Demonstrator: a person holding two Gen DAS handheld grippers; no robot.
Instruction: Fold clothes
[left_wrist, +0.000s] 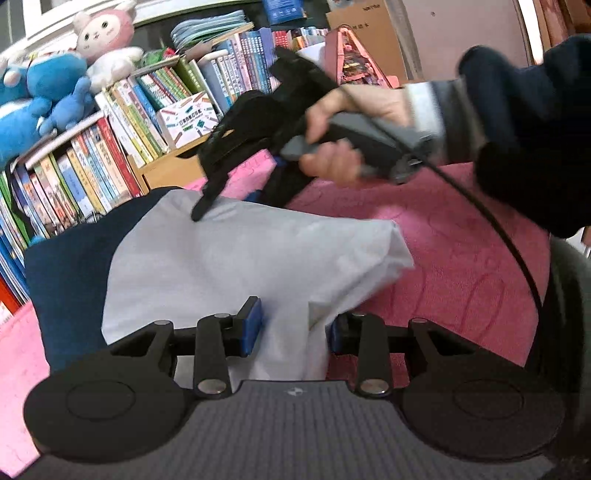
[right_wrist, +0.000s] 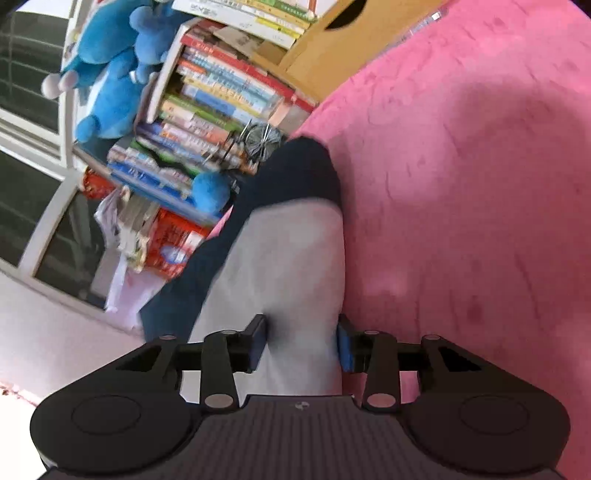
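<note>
Lying across a pink blanket (left_wrist: 461, 251), a grey and navy garment (left_wrist: 229, 258) is spreading out in front of shelves of books (left_wrist: 122, 122) and blue plush toys (left_wrist: 40, 92). The left gripper (left_wrist: 293, 328) is keeping its jaws narrowed on a bunched edge of the grey cloth, pads pressing it. The right gripper (right_wrist: 301, 341), held in a person's hand (left_wrist: 343, 129), is showing jaws partly closed with grey cloth between them; whether the pads are pressing it, I cannot tell.
</note>
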